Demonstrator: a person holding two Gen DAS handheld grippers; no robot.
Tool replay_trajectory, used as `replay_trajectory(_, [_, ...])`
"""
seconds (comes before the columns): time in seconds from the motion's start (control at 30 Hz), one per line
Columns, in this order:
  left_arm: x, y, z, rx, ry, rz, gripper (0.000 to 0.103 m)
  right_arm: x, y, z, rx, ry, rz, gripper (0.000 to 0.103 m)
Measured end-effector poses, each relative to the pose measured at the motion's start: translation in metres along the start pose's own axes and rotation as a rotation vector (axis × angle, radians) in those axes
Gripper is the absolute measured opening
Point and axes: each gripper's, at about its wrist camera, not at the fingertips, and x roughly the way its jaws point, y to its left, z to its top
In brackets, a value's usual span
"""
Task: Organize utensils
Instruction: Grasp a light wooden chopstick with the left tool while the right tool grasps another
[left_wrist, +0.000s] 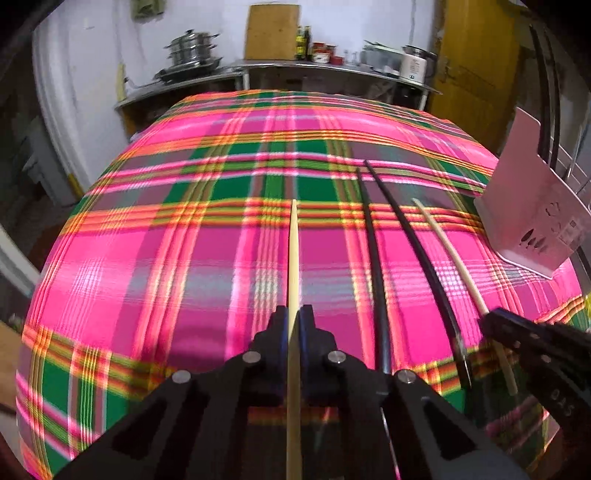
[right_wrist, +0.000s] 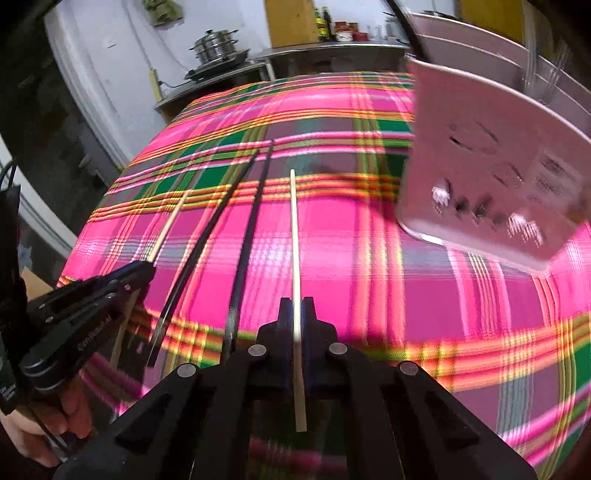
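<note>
Left gripper (left_wrist: 294, 314): fingers closed tight on a pale chopstick (left_wrist: 293, 251), at the table's near left.
Right gripper (right_wrist: 295, 306): fingers clamped on a second pale chopstick (right_wrist: 294, 236).
Black chopsticks (left_wrist: 376, 236): lying on the plaid tablecloth (left_wrist: 184, 258) between both grippers.
Utensil holder (right_wrist: 491, 155): far right.

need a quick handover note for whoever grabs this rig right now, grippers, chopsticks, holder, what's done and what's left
Left gripper: jaws shut on one pale chopstick.
Right gripper: jaws shut on the other pale chopstick.
Two black chopsticks lie on the plaid cloth between the two grippers, untouched.
The metal utensil holder stands at the right; dark sticks rise from it already.
Done: both pale chopsticks gripped.
Left: likely put the pale pair in the holder, then the black pair.
</note>
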Motion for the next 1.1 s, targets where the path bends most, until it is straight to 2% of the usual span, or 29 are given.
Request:
replay_trajectory(0.1, [-0.005, 0.006, -0.007, -0.037, 0.016, -0.016, 0.007, -0.008, -0.004, -0.010, 0.036, 0.014, 0.024, 0.004])
replay_trajectory(0.3, [-0.004, 0.017, -0.003, -0.073, 0.035, -0.090, 0.008, -0.011, 0.001, -0.004, -0.006, 0.009, 0.057, 0.007])
replay_trajectory(0.4, [0.000, 0.021, 0.007, -0.076, 0.028, -0.120, 0.017, -0.008, 0.004, 0.005, -0.024, -0.007, 0.056, 0.008])
replay_trajectory(0.6, [0.014, 0.020, 0.033, -0.027, 0.028, -0.187, 0.026, 0.010, 0.011, 0.029, -0.054, -0.014, 0.051, 0.008])
replay_trajectory(0.77, [0.032, 0.017, 0.048, 0.000, 0.048, -0.201, 0.026, 0.028, 0.016, 0.047, -0.079, -0.011, 0.032, 0.008])
replay_trajectory(1.1, [0.041, 0.013, 0.059, 0.026, 0.041, -0.209, 0.026, 0.051, 0.019, 0.065, -0.109, 0.005, 0.002, 0.008])
